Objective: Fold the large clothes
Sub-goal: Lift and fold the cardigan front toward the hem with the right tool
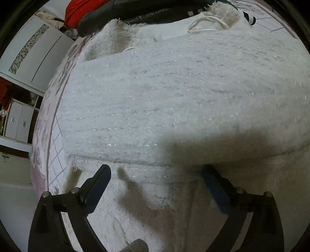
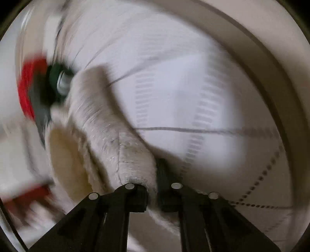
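A fluffy white knitted sweater with glittery threads (image 1: 174,100) lies spread flat on a pale gridded mat (image 1: 56,155), its collar drawstring (image 1: 205,24) at the far end; the left gripper (image 1: 156,174) hovers over the near hem, jaws spread wide — the right gripper (image 2: 153,174), in a motion-blurred view, pinches a raised fold of the sweater (image 2: 108,139); a red bundle (image 1: 81,11) sits far left.

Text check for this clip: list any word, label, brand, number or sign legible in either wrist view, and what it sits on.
None readable.
Mat: printed grid lines and tick marks only; no numbers can be made out.
Dark strap behind the sweater: pale marks, too small to read.
Right wrist view: motion-blurred; the mat shows only dashed lines, nothing on the sleeve pinched in the right gripper.
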Motion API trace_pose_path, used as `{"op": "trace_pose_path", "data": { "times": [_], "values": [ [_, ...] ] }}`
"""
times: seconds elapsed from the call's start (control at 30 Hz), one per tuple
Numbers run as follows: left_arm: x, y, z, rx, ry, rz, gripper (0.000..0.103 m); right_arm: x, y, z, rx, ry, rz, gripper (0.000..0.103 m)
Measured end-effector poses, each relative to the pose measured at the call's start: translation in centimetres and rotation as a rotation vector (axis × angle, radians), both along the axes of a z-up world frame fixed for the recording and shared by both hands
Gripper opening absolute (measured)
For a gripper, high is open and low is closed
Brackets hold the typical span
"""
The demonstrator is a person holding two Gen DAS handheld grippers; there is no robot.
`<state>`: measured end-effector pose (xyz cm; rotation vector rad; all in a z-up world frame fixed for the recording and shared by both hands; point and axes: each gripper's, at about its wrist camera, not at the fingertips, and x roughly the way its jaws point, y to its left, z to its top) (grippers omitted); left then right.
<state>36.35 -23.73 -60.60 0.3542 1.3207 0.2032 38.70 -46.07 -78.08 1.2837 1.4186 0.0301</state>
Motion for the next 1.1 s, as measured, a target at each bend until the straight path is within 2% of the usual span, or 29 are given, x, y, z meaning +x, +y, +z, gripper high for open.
{"op": "trace_pose_path", "data": {
  "times": [0.07,0.1,0.13,0.17,0.23,0.27,0.33,0.37,0.43,0.47,0.5,0.53,0.57,0.7,0.83,0.87,0.97,1.03,1.1],
  "values": [
    [0.0,-0.1,0.3,0.012,0.005,0.001,0.099,-0.6,-0.4,-0.4,0.046,0.004,-0.024,0.006],
    [0.1,0.0,0.6,0.012,0.010,0.004,0.099,-0.3,-0.1,0.8,-0.009,0.013,0.043,0.011],
    [0.1,0.1,0.9,0.008,0.011,0.008,0.099,0.1,0.3,1.9,-0.067,0.018,0.106,0.024],
    [-0.1,0.2,1.3,0.003,0.011,0.012,0.099,0.3,1.0,3.4,-0.158,0.027,0.186,0.032],
    [-0.5,0.6,1.9,-0.005,0.005,0.016,0.099,0.0,1.8,6.2,-0.335,0.029,0.312,0.064],
    [-0.8,0.8,2.2,-0.009,0.001,0.015,0.099,-0.6,2.2,7.1,-0.408,0.027,0.371,0.066],
    [-1.6,1.0,2.2,-0.008,0.009,0.001,0.099,-1.9,2.9,6.8,-0.524,0.079,0.482,0.067],
    [-2.0,1.1,2.0,-0.008,0.015,-0.004,0.099,-3.1,3.1,5.4,-0.567,0.141,0.540,0.067],
    [-3.0,1.4,1.2,-0.007,0.045,-0.015,0.099,-4.8,2.6,4.7,-0.549,0.114,0.492,0.066],
    [-3.3,1.6,0.9,-0.009,0.061,-0.015,0.099,-5.3,2.6,5.0,-0.564,0.095,0.479,0.061],
    [-3.7,2.0,0.8,-0.013,0.067,-0.015,0.099,-5.4,2.9,5.0,-0.556,0.095,0.464,0.037],
    [-4.0,2.4,0.9,-0.015,0.067,-0.018,0.099,-6.1,2.6,5.0,-0.489,0.090,0.419,0.005],
    [-4.3,2.7,1.0,-0.016,0.066,-0.022,0.099,-7.0,2.7,4.6,-0.402,0.104,0.385,0.006],
    [-5.4,4.3,1.9,-0.013,0.066,-0.048,0.099,-9.4,5.4,4.8,-0.352,0.131,0.391,0.006],
    [-6.5,6.0,3.8,-0.013,0.045,-0.083,0.099,-10.8,8.0,4.4,-0.187,0.194,0.337,0.006],
    [-6.8,6.2,4.2,-0.014,0.041,-0.090,0.099,-11.0,8.3,4.6,-0.207,0.217,0.355,0.006],
    [-7.5,6.9,5.2,-0.019,0.028,-0.096,0.099,-10.9,7.7,5.0,-0.424,0.261,0.505,0.010],
    [-8.2,7.0,5.6,-0.025,0.022,-0.071,0.099,-11.1,7.0,5.6,-0.513,0.269,0.552,0.026],
    [-8.9,6.8,5.7,-0.034,0.026,-0.042,0.099,-10.9,6.9,6.2,-0.540,0.286,0.568,0.043]
  ]
}}
